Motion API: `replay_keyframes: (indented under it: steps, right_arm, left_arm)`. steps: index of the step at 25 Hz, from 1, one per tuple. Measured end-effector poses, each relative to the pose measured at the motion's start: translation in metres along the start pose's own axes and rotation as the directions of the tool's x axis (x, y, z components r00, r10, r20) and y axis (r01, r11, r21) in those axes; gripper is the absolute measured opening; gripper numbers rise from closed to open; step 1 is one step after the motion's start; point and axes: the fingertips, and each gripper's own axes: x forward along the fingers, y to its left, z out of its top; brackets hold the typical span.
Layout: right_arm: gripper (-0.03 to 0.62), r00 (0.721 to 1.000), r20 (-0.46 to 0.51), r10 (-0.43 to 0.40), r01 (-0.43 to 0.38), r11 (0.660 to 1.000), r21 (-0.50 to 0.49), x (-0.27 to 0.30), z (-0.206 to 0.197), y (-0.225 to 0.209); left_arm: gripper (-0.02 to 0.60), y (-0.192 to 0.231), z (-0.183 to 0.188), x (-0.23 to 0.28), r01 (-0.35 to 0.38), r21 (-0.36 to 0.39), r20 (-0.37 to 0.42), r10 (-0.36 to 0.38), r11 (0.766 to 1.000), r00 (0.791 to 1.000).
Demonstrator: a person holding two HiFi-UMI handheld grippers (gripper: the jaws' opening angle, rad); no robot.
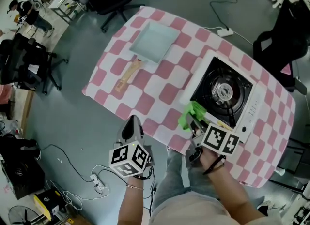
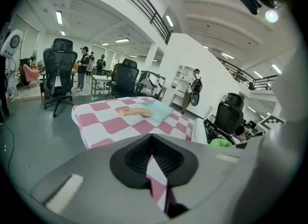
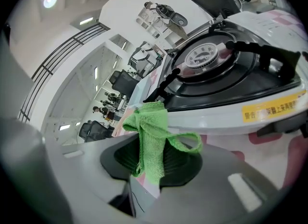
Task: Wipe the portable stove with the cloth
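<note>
The portable stove (image 1: pixel 223 93) stands on the right part of the pink-and-white checked table (image 1: pixel 160 93), with its black burner well and silver burner head showing. My right gripper (image 1: pixel 194 124) is shut on a green cloth (image 1: pixel 190 112) at the stove's near left corner. In the right gripper view the cloth (image 3: pixel 150 136) hangs bunched between the jaws of the right gripper (image 3: pixel 151 167), just short of the stove's white side (image 3: pixel 226 69). My left gripper (image 1: pixel 131 123) hovers at the table's near edge, shut and holding nothing; in its own view the left gripper (image 2: pixel 153 158) points across the table.
A pale blue square pan (image 1: pixel 155 39) with a wooden handle (image 1: pixel 127 76) lies at the table's far left. Black office chairs (image 1: pixel 283 40) stand around the table. A power strip (image 1: pixel 224 32) and cables lie on the grey floor. People stand far off (image 2: pixel 84 66).
</note>
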Motion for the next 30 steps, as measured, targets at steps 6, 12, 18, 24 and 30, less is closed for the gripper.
replay_keyframes:
  steps: [6, 12, 18, 24, 30]
  right_arm:
    - [0.106, 1.000, 0.013, -0.012, 0.012, 1.000, 0.015, -0.013, 0.000, -0.010]
    - [0.106, 0.999, 0.031, -0.021, 0.020, 0.999, 0.034, -0.023, -0.001, -0.018]
    - [0.106, 0.998, 0.049, -0.034, 0.032, 0.998, 0.053, -0.037, -0.001, -0.030]
    - [0.106, 0.997, 0.062, -0.048, 0.044, 0.997, 0.066, -0.050, -0.001, -0.040]
    - [0.106, 0.995, 0.078, -0.062, 0.056, 0.995, 0.081, -0.063, 0.000, -0.053]
  left_arm:
    - [0.000, -0.011, -0.003, -0.003, 0.015, 0.007, 0.000, -0.015, 1.000, 1.000]
    - [0.000, -0.019, -0.004, -0.008, 0.032, 0.017, 0.001, -0.032, 0.999, 0.999]
    - [0.000, -0.027, -0.010, -0.012, 0.042, 0.023, -0.004, -0.042, 0.999, 0.999]
    - [0.000, -0.040, -0.011, -0.014, 0.066, 0.038, -0.005, -0.066, 0.997, 0.998]
    - [0.000, -0.055, -0.013, -0.012, 0.093, 0.052, -0.005, -0.093, 0.994, 0.996]
